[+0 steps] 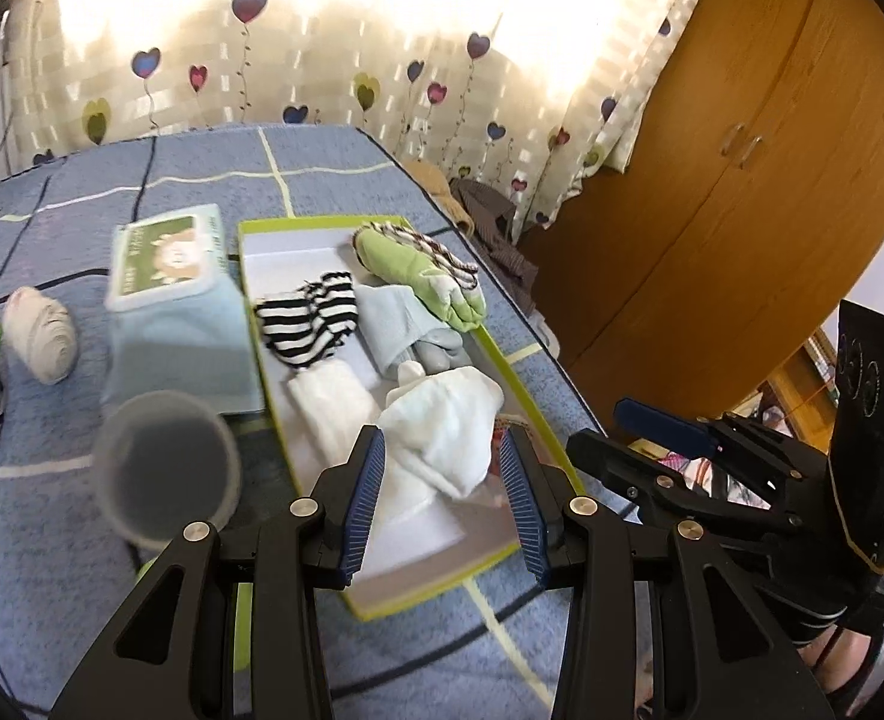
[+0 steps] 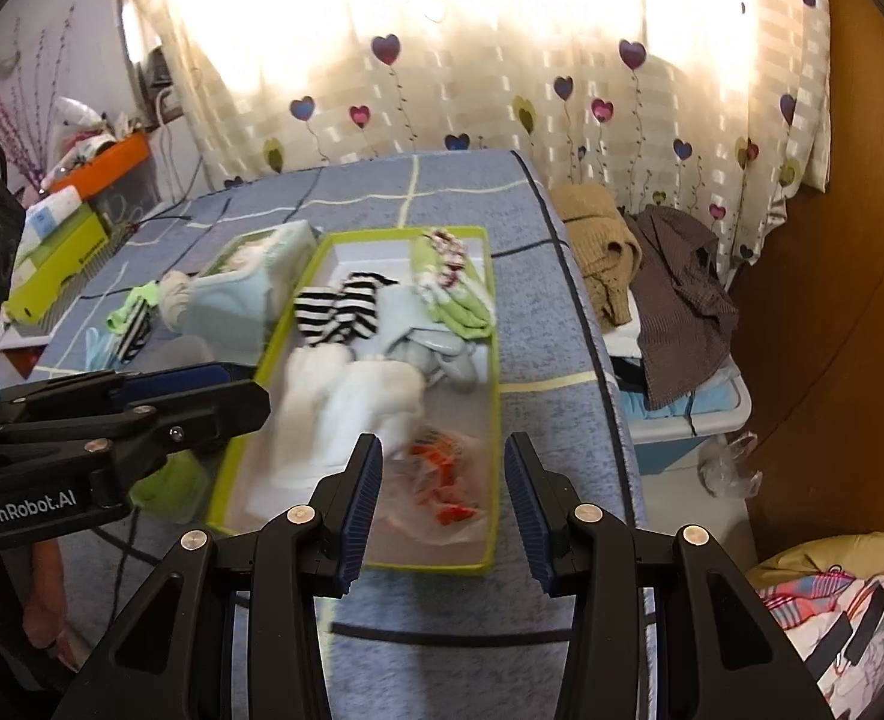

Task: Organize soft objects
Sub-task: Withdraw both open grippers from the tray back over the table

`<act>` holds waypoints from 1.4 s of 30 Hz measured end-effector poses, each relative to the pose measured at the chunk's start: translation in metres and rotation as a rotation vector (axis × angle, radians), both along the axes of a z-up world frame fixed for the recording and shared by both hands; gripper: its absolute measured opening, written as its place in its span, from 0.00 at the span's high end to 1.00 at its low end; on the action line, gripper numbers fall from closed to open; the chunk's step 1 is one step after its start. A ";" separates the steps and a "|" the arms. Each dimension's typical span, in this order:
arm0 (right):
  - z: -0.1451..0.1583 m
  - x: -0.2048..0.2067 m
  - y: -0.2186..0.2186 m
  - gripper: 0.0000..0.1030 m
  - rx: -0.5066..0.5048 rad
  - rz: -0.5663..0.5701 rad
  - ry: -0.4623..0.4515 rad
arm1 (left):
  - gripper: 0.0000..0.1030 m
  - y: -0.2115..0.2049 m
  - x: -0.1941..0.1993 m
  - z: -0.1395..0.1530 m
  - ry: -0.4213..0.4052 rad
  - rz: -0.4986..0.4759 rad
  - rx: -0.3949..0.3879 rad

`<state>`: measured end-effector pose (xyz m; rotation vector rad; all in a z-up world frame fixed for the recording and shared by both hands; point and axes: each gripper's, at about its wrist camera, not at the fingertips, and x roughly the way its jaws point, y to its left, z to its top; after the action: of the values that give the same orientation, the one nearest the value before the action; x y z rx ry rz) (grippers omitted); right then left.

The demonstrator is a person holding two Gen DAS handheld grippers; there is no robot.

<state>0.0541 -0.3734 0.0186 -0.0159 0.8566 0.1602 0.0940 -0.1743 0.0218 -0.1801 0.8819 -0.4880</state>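
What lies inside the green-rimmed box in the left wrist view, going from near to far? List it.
White sock bundle → black-and-white striped socks → green sock bundle, all in the green-rimmed box.

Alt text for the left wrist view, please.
The open left hand-held gripper hovers over a white cloth in a green-rimmed box of folded socks on a blue bedspread. A tissue pack lies left of it.

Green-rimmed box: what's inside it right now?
Inside the box: striped socks, a green roll, pale blue socks, white socks, and an orange-printed clear bag. Anything beneath them is hidden.
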 end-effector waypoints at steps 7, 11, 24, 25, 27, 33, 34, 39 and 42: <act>0.016 -0.021 0.028 0.55 -0.016 0.034 -0.038 | 0.59 0.029 -0.023 0.016 -0.031 0.024 -0.042; 0.021 -0.027 0.042 0.54 -0.023 0.053 -0.049 | 0.59 0.043 -0.034 0.020 -0.040 0.038 -0.053; 0.035 -0.035 0.067 0.52 -0.039 0.098 -0.078 | 0.59 0.066 -0.046 0.028 -0.051 0.067 -0.059; 0.036 -0.036 0.068 0.52 -0.039 0.099 -0.079 | 0.60 0.067 -0.047 0.029 -0.053 0.068 -0.059; 0.037 -0.036 0.069 0.51 -0.041 0.102 -0.079 | 0.60 0.069 -0.047 0.029 -0.056 0.078 -0.048; 0.039 -0.034 0.075 0.51 -0.042 0.111 -0.079 | 0.60 0.078 -0.047 0.030 -0.060 0.106 -0.034; 0.040 -0.034 0.076 0.51 -0.042 0.114 -0.080 | 0.60 0.080 -0.047 0.030 -0.059 0.109 -0.035; 0.042 -0.031 0.082 0.51 -0.036 0.130 -0.083 | 0.60 0.088 -0.046 0.030 -0.065 0.127 -0.029; 0.042 -0.028 0.087 0.51 -0.034 0.139 -0.082 | 0.60 0.097 -0.046 0.029 -0.065 0.144 -0.031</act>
<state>0.0264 -0.2867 0.0601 -0.1138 0.7760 0.2736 0.0485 -0.0777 0.0504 -0.2532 0.7923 -0.3717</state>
